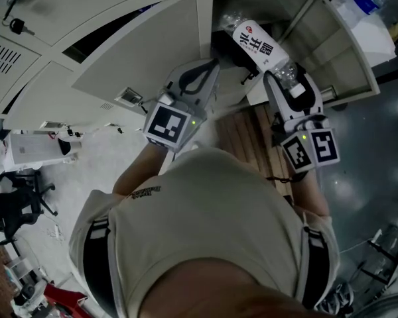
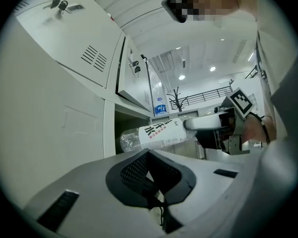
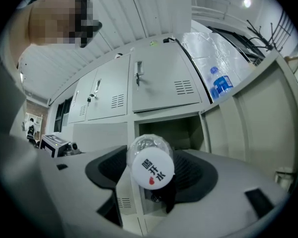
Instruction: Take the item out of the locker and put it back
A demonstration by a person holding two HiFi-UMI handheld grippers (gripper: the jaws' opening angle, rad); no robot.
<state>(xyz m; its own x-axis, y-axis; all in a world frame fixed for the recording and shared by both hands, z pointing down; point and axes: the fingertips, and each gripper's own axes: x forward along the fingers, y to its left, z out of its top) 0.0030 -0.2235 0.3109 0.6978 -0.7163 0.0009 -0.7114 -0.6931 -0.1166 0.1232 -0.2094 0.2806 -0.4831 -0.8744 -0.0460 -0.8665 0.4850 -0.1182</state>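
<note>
Right gripper (image 1: 282, 79): jaws stand wide and are clamped on the body of a clear water bottle (image 1: 257, 44) with a white label. Bottle lies lengthwise along the jaws, its clear far end at the mouth of the open locker compartment (image 3: 165, 131); cannot tell whether that end is past the edge. Compartment door (image 1: 345, 53) swung open to the right of the bottle. Left gripper (image 1: 207, 69): jaws together, nothing between them, held just left of the bottle in front of a closed locker door (image 1: 142, 57).
</note>
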